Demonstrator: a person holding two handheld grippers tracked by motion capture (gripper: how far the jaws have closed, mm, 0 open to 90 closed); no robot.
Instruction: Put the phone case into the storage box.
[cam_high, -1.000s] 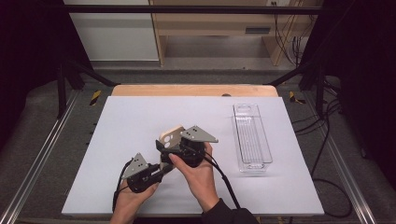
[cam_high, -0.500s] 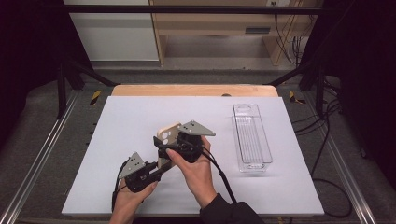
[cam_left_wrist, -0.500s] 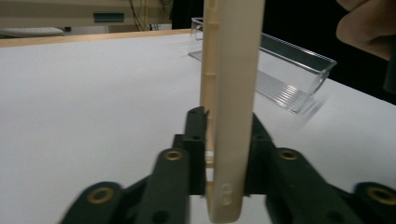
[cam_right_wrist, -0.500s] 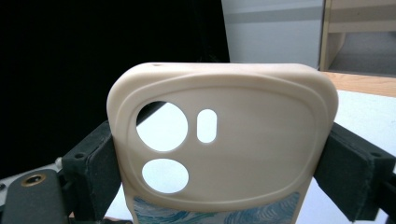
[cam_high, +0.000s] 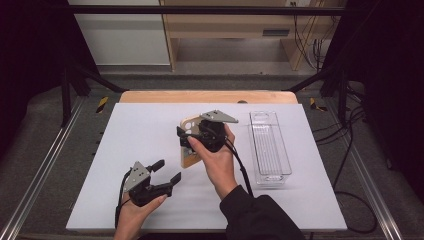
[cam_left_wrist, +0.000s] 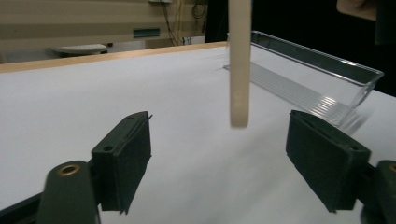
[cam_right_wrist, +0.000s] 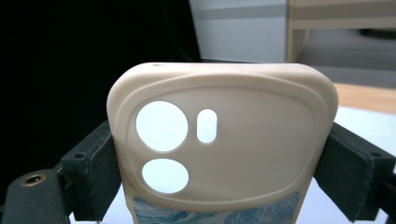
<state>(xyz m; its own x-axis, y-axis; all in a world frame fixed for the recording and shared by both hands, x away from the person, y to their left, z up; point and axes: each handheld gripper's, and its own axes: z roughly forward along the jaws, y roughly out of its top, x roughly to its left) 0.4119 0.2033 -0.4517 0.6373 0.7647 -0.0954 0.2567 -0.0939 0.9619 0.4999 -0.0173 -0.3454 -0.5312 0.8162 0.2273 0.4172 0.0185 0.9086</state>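
High view showed right gripper (cam_high: 192, 134) clamping a beige phone case (cam_right_wrist: 219, 144) apparently above the table (cam_high: 150, 125) centre, clear tray (cam_high: 270, 148) at its 3 o'clock, left gripper (cam_high: 166, 171) gaping wide at 7 o'clock.

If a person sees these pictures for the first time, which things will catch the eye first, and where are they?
The eye goes first to the beige phone case with round camera holes, clamped between the jaws of the right gripper and held above the middle of the white table. Next is the left gripper, open and empty, low near the table's front edge. A long clear plastic tray lies on the table's right side.
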